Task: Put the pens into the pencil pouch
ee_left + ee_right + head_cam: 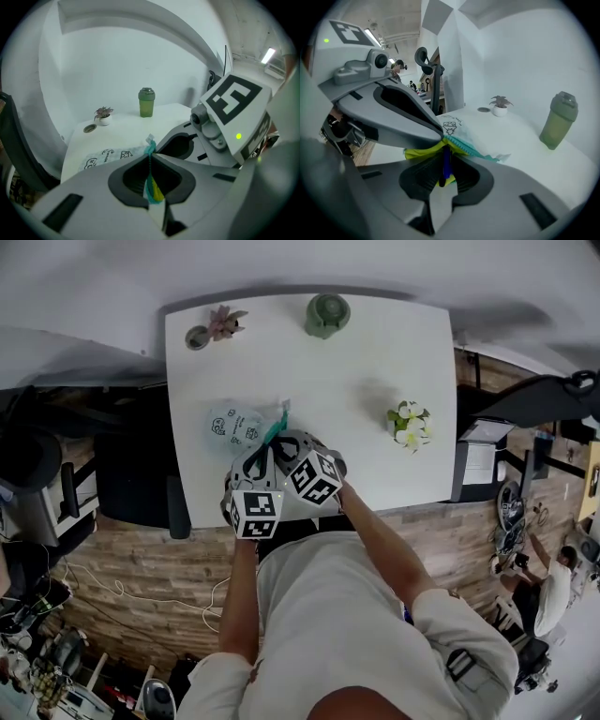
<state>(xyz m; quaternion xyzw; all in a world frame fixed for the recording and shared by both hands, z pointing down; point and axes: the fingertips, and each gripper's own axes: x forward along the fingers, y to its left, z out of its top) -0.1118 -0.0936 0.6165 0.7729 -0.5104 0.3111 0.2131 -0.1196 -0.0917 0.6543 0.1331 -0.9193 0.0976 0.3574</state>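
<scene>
Scene: A person worked two hand-held grippers at the near edge of a white table (375, 362). A green lidded bottle (327, 315) and a small pink potted plant (225, 322) stood well apart at the far side.
Pouch: The soft white fabric pencil pouch with printed cartoon drawings (234, 423) lay flat on the table just ahead of the grippers, its mouth turned toward them.
Left gripper: The left gripper (150, 155) had its jaws together, pinching the pouch's teal zipper edge (150, 149), with yellow lining (157, 191) showing in the grip.
Right gripper: The right gripper (444, 150) was clamped on a slim blue pen (446, 166), which stood upright between the pads at the pouch mouth, beside the yellow lining.
Handling, pouch: It looked light and limp, likely to sag shut or slide on the smooth tabletop unless pinned.
Handling, pen: It appeared stiff, light and smooth-barrelled, apt to swivel in a narrow pinch.
Where to hold: The zipper tape seemed the firmest hold on the pouch, and the pen's mid-barrel the steadiest.
Unclear: No view showed how far the pen tip had entered the pouch.
</scene>
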